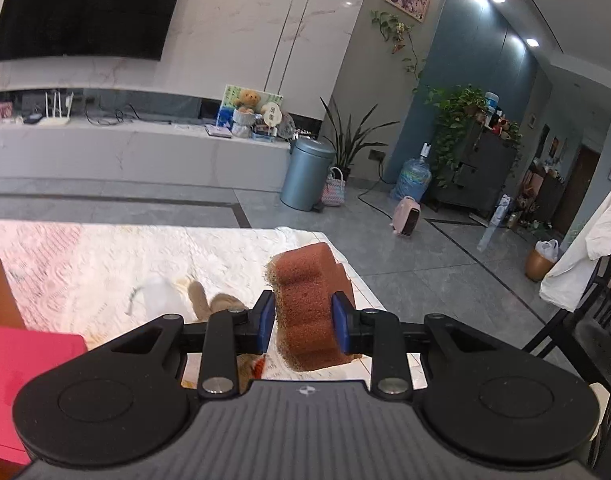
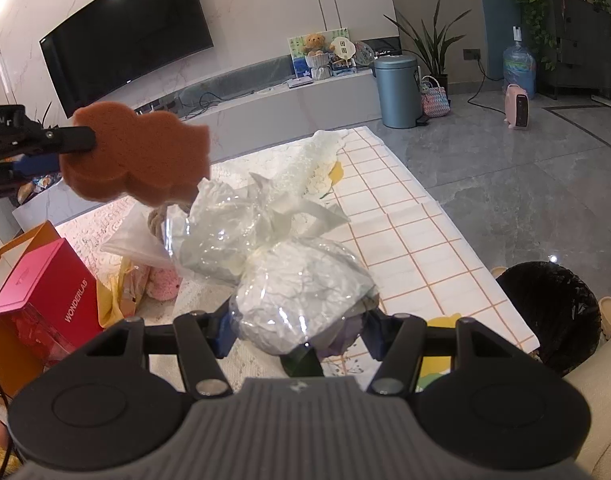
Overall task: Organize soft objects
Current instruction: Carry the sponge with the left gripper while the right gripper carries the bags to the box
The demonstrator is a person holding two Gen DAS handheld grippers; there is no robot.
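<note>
My left gripper (image 1: 303,320) is shut on a brown wavy-edged sponge (image 1: 311,304) and holds it above the table; the sponge also shows in the right wrist view (image 2: 137,156) at upper left, with the left gripper (image 2: 45,148) beside it. My right gripper (image 2: 297,328) is shut on a clear plastic bag of white soft stuff (image 2: 301,292), tied with a white ribbon, lifted slightly over the table. A tan plush toy (image 1: 215,300) lies on the table below the left gripper, partly hidden.
The table has a white quilted cloth (image 1: 105,256) and a white grid cloth (image 2: 417,240). A red WONDERLAB box (image 2: 53,300) and an orange bag (image 2: 5,264) stand at the left. A pink knitted item (image 2: 165,284) lies beside them. A black bin (image 2: 553,312) stands right of the table.
</note>
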